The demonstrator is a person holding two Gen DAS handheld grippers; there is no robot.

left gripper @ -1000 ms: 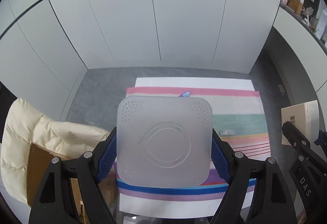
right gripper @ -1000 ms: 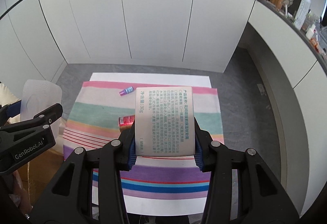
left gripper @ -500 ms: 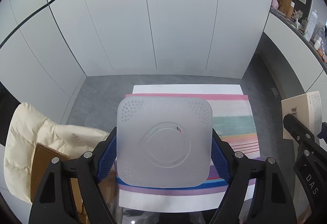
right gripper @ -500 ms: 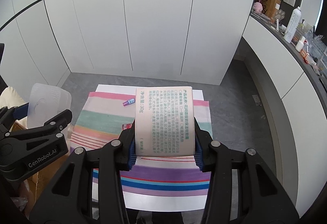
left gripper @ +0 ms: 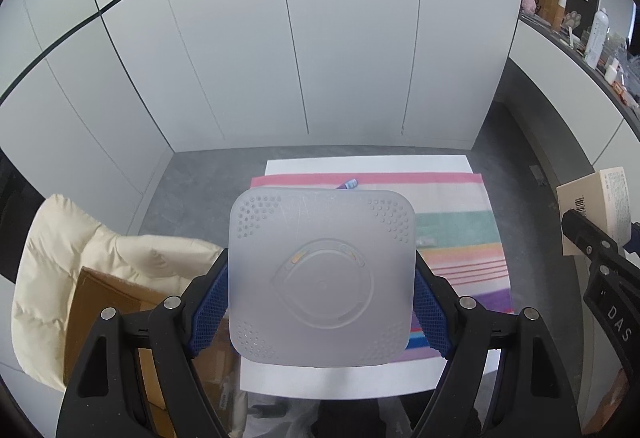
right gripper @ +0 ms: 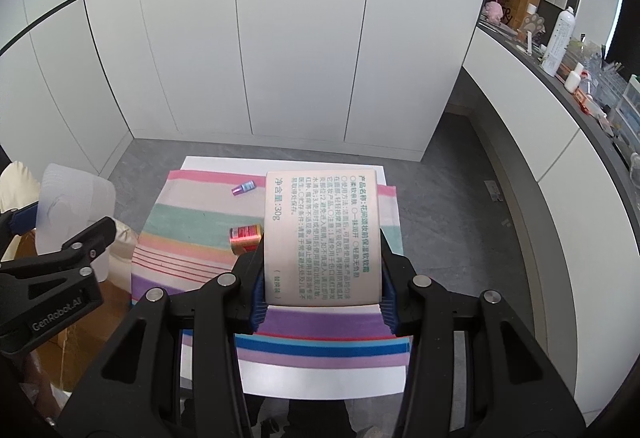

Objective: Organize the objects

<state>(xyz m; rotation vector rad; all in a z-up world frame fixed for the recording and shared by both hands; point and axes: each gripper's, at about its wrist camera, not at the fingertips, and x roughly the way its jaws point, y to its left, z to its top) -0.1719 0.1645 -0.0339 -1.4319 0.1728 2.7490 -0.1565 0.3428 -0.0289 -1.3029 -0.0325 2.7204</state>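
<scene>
My left gripper [left gripper: 320, 302] is shut on a frosted square plastic container [left gripper: 320, 278] and holds it high above the striped cloth [left gripper: 460, 226]. My right gripper [right gripper: 322, 278] is shut on a beige printed carton [right gripper: 322, 234], also held above the cloth [right gripper: 192, 222]. On the cloth lie a small purple bottle [right gripper: 243, 188] near the far edge and a red can [right gripper: 245, 238] on its side. The purple bottle peeks over the container in the left wrist view [left gripper: 347, 184]. The carton shows at the right edge of that view [left gripper: 592, 206].
The cloth covers a white table [right gripper: 320, 378] standing before white cabinet doors [right gripper: 280, 38]. A cream padded jacket [left gripper: 80, 250] lies over a cardboard box [left gripper: 100, 302] left of the table. A counter with bottles [right gripper: 560, 38] runs along the right.
Both grippers have risen and drawn back from the table with their objects still held. The table now looks smaller and farther away, and more of the cabinet wall shows.
</scene>
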